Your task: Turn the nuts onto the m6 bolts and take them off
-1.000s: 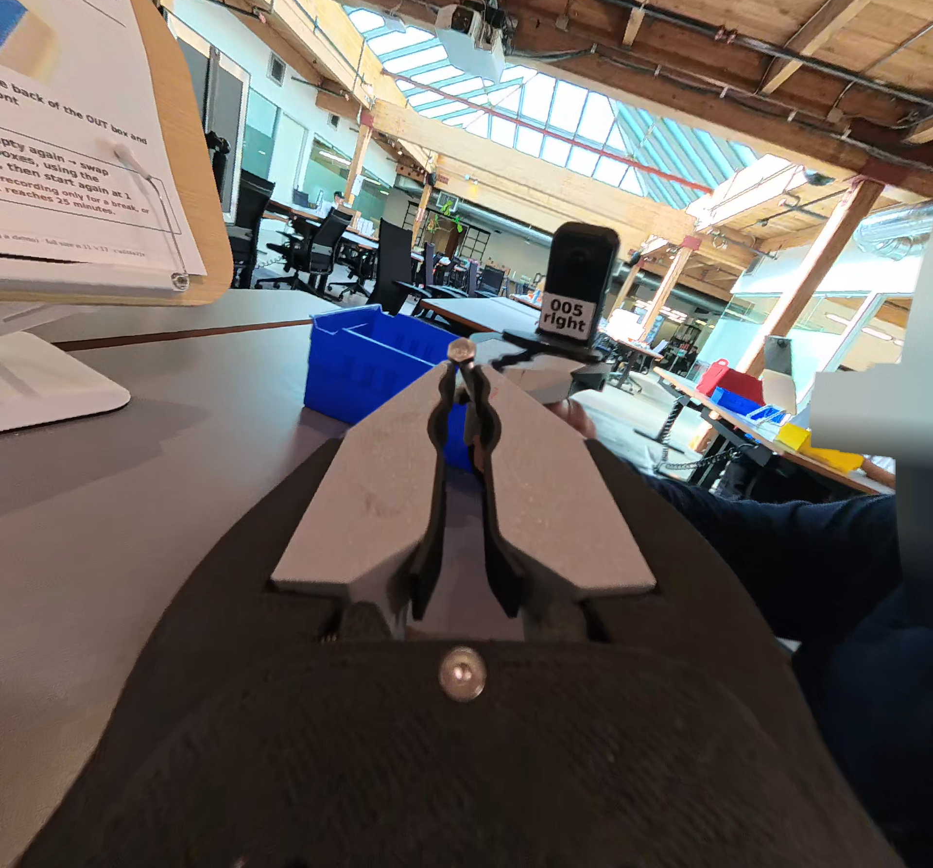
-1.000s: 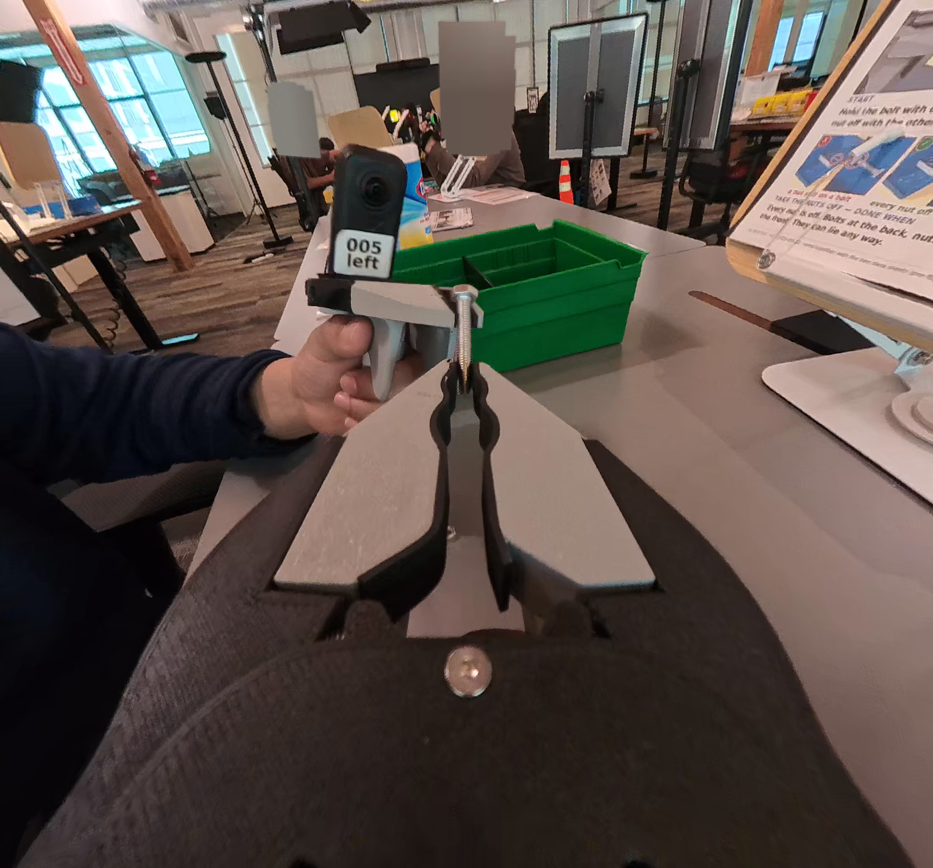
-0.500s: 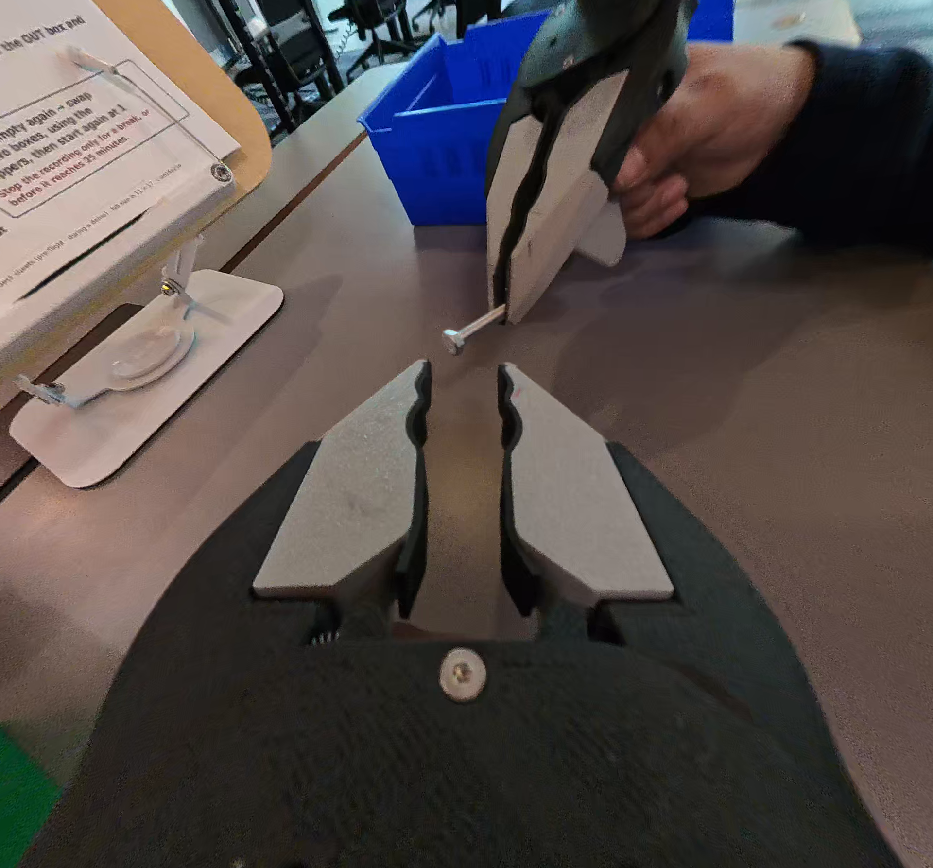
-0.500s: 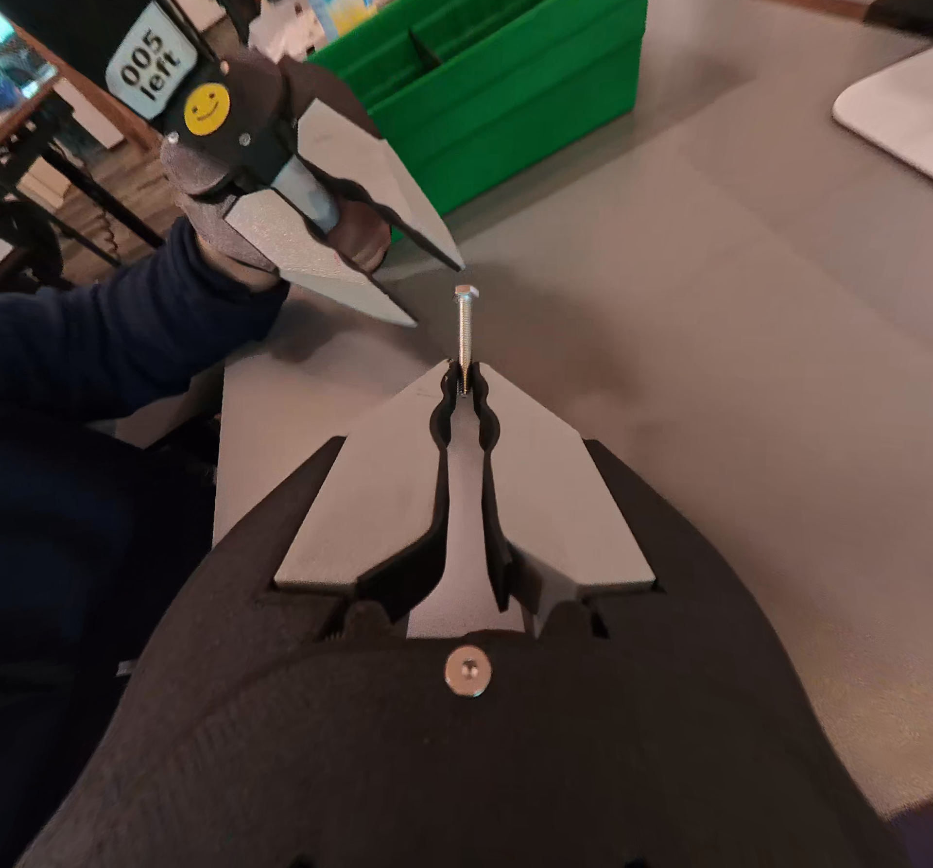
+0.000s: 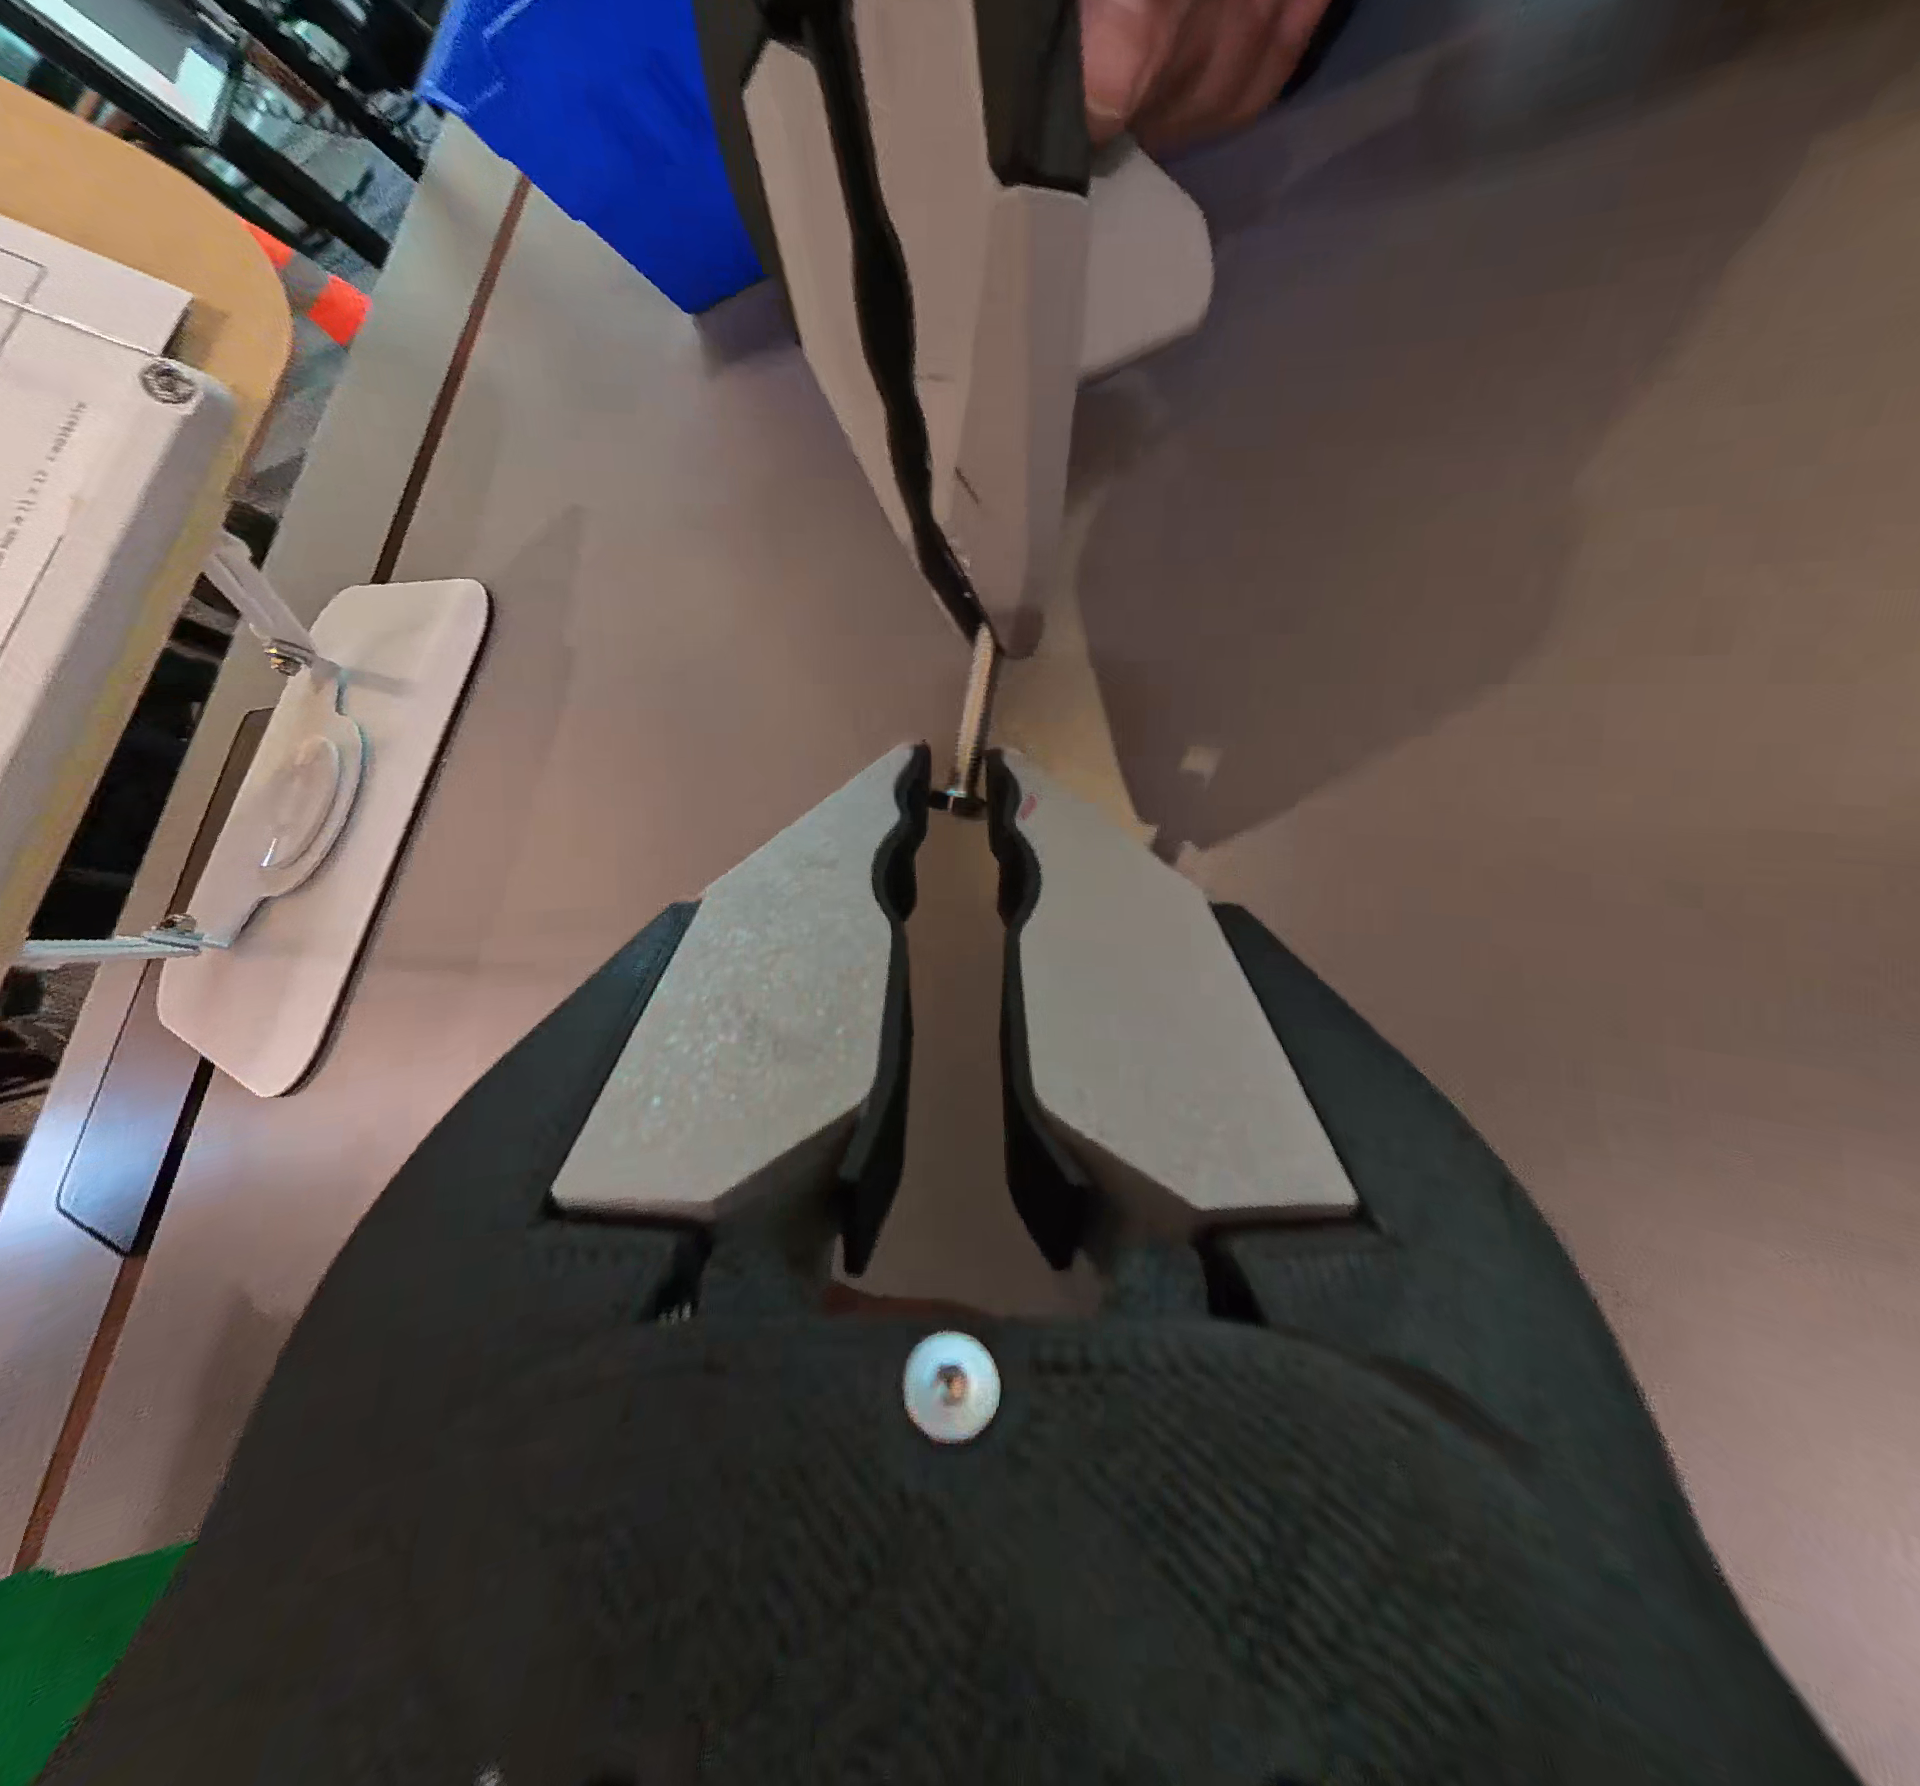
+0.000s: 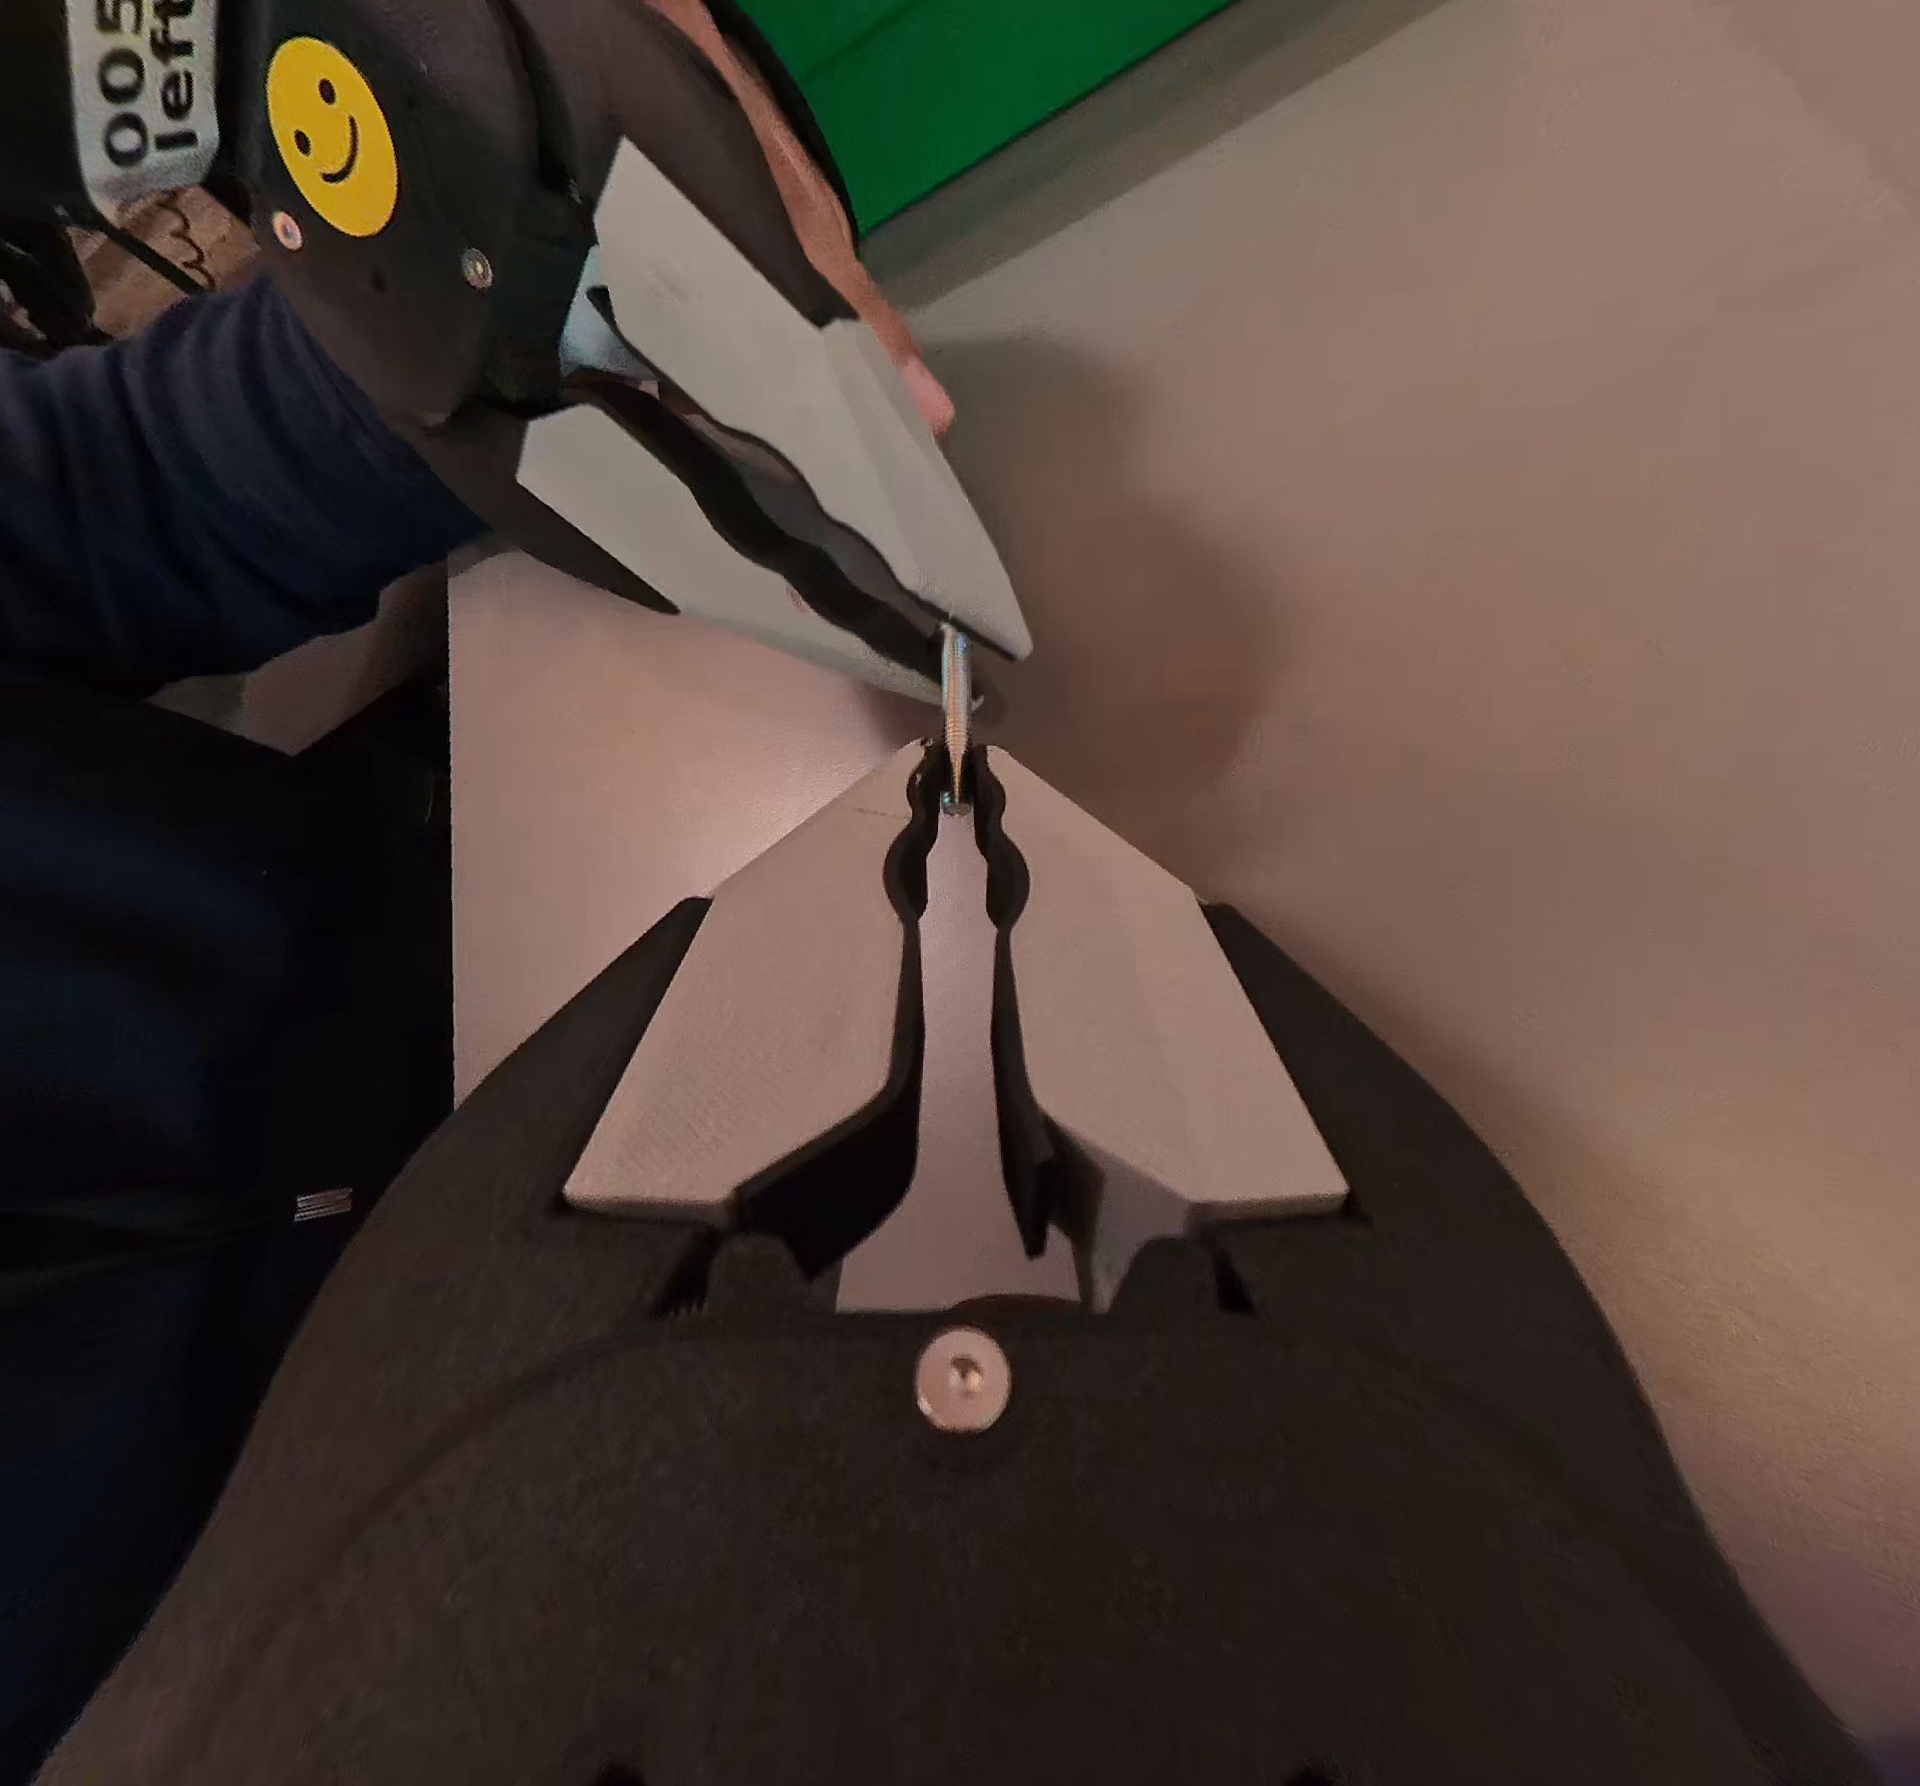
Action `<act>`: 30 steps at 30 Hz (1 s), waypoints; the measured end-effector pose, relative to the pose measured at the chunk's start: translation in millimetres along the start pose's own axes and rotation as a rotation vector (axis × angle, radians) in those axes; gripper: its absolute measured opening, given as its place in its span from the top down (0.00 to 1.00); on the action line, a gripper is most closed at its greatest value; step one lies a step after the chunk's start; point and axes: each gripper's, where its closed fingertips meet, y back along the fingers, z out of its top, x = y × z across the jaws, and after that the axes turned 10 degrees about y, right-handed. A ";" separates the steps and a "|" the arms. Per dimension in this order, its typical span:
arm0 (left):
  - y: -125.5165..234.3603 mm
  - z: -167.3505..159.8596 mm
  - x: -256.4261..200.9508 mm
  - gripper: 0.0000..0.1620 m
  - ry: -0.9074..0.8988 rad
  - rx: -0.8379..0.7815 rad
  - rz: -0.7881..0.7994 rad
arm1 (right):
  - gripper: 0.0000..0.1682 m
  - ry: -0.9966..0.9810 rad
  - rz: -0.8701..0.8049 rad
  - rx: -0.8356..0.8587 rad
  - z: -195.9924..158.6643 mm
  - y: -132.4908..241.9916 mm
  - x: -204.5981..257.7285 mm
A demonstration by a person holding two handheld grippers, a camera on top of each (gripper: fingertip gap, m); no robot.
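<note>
Your right gripper (image 6: 954, 768) pinches the bolt's (image 6: 954, 697) threaded end while your left gripper's (image 5: 954, 780) fingers clamp its head above the tabletop (image 5: 1558, 593).

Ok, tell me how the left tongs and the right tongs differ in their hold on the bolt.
The left tongs close on the head end of the bolt; the right tongs pinch its threaded end. The left tongs sit wider apart, around the head, than the right tongs on the shaft. Both hold one bolt, tip to tip.

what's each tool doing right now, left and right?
Left tool: closed around the head of the thin silver threaded bolt.
Right tool: shut on the bolt's threaded end.
</note>
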 end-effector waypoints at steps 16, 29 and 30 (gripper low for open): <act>14.8 40.3 22.5 0.95 0.482 -0.276 -0.082 | 0.96 0.059 -0.085 -0.423 64.9 44.7 -6.3; 27.1 57.3 27.7 0.96 0.758 -0.441 -0.248 | 0.90 0.022 -0.080 -0.540 77.1 55.5 -8.2; 28.3 60.3 25.9 0.96 0.771 -0.458 -0.272 | 0.90 0.023 -0.076 -0.536 76.6 53.1 -7.7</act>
